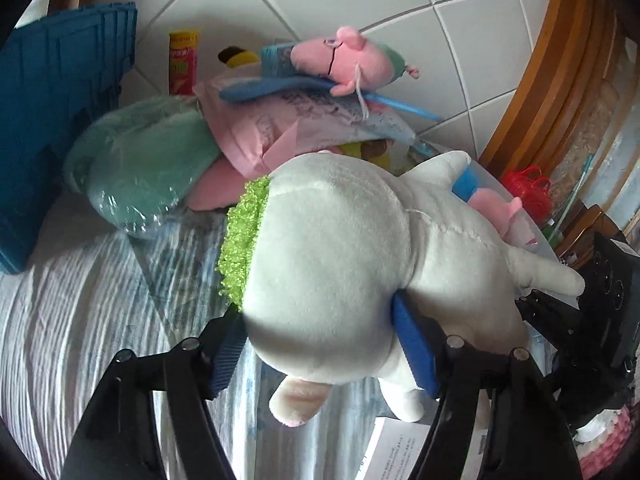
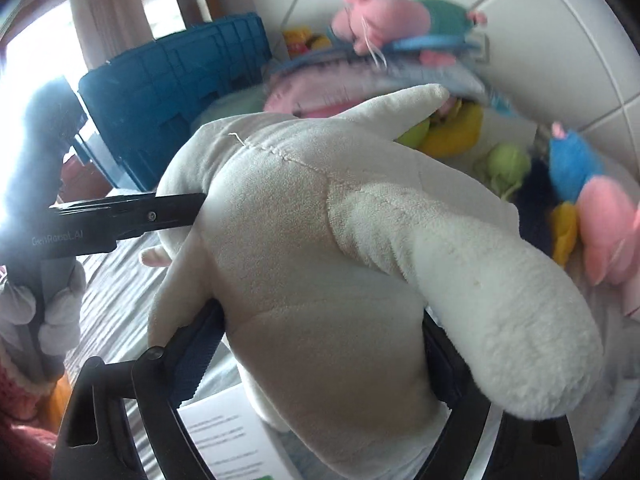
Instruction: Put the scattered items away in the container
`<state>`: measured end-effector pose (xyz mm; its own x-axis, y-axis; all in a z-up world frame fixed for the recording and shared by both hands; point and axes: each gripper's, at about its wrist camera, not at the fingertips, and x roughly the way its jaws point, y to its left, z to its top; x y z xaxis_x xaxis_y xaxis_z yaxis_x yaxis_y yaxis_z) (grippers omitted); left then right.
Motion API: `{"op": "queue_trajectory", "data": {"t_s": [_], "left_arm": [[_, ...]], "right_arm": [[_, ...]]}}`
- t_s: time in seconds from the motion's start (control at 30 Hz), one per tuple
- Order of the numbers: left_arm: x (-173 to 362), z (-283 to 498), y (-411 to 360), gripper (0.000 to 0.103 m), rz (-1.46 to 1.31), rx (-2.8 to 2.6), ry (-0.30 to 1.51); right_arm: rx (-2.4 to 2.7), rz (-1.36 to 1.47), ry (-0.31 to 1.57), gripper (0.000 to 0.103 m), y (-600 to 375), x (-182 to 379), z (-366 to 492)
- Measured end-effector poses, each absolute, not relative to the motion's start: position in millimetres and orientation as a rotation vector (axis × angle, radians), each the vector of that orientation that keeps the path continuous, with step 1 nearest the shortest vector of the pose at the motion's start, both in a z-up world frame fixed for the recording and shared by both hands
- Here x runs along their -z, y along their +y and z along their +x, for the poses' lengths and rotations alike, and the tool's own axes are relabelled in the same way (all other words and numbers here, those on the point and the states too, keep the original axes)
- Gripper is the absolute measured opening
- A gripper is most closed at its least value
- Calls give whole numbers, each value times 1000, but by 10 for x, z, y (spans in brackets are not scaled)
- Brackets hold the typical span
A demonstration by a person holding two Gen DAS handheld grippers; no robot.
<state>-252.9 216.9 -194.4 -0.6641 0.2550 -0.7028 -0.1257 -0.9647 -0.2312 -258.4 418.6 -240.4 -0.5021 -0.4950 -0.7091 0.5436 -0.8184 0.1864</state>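
Note:
A big white plush toy (image 1: 340,248) with a green fuzzy tuft (image 1: 244,240) fills both views, held above the striped bedding. My left gripper (image 1: 320,344) is shut on it, a blue pad pressing each side of its body. My right gripper (image 2: 316,360) grips the same white plush toy (image 2: 320,240) lower down; its left pad (image 2: 192,360) presses the toy and its right pad is mostly hidden behind a plush limb. One black finger (image 2: 160,208) of the left gripper shows against the toy's far side. A clear bin (image 1: 532,232) just beyond holds small plush toys.
A blue crate (image 1: 48,120) stands at the left. Piled against the tiled wall are a mint cushion in plastic (image 1: 140,168), a pink pack (image 1: 256,132), a blue brush and a pink pig plush (image 1: 356,60). A white paper (image 2: 236,436) lies below. A wooden frame (image 1: 560,80) runs along the right.

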Motion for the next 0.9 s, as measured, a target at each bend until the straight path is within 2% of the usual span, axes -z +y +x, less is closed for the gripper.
{"op": "queue_trajectory", "data": {"t_s": [0.3,0.37,0.4,0.5,0.57,0.6,0.67,0.7,0.73,0.9], "left_arm": [[1087,-1913,2276,68,-1050,-2780,-173],[995,-1798,2313,55,-1036,-2759,-166],[983,-1768,2351,41,-1051,-2744,-158],[998,-1716,2493,40,-1127,-2697,-121],[1077,-1715,2431,40,-1171,-2703,-141],[1140,-1721,2356,41,-1206,-2720,-139],[1281,-1745,2184,57,-1277,-2758,-122],[1353,-1763,2104,76,-1301,-2764,-139],[1426,-1780,2023,85,-1326,-2766,-166],[1728,-1818,1996,87,-1398,-2719,-177]], "right_arm": [[2352,892,161,89,4279,1494,-2033],[2356,863,173,89,4283,1360,-1903],[2354,846,175,89,4265,1306,-1858],[2355,866,202,63,4152,1247,-1828],[2361,916,235,53,4058,1254,-1846],[2368,970,217,53,4052,1340,-1908],[2397,1055,126,52,4241,1532,-2005],[2380,1089,44,51,4376,1606,-2034],[2379,1116,11,51,4466,1667,-2041],[2393,1222,-67,51,4784,1934,-2029]]}}
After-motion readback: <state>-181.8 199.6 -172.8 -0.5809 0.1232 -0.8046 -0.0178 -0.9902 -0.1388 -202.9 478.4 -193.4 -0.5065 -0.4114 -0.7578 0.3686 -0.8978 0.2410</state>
